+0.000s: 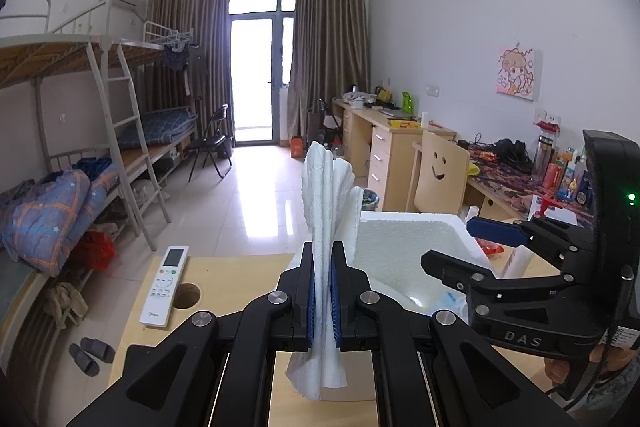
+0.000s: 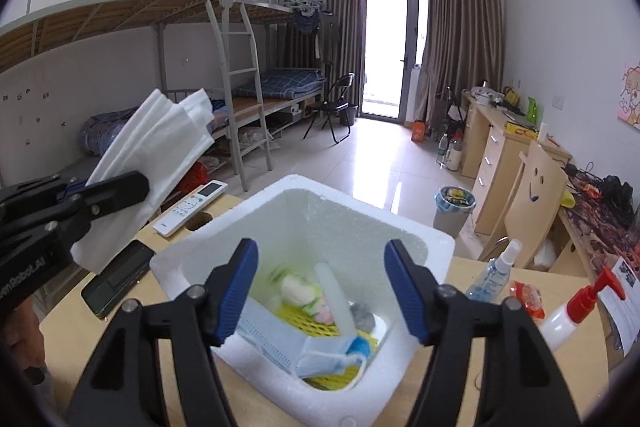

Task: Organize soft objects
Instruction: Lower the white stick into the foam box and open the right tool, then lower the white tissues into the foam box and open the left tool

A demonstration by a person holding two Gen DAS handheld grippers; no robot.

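My left gripper (image 1: 323,259) is shut on a white paper towel (image 1: 326,195) and holds it upright above the wooden table, just left of a white foam box (image 1: 412,247). The towel (image 2: 160,151) and left gripper (image 2: 116,187) also show at the left of the right wrist view. My right gripper (image 2: 320,259) is open and empty over the foam box (image 2: 432,239). Inside the box lie a blue face mask (image 2: 276,339), yellow foam netting (image 2: 308,319), a white tube and other soft items. The right gripper (image 1: 472,239) also shows at the right of the left wrist view.
A white remote (image 1: 164,287) and a round hole (image 1: 186,295) are on the table's left. A black phone (image 2: 118,277) lies left of the box. A spray bottle (image 2: 494,271), a red snack packet (image 2: 528,299) and a red-topped pump bottle (image 2: 580,307) stand right of it.
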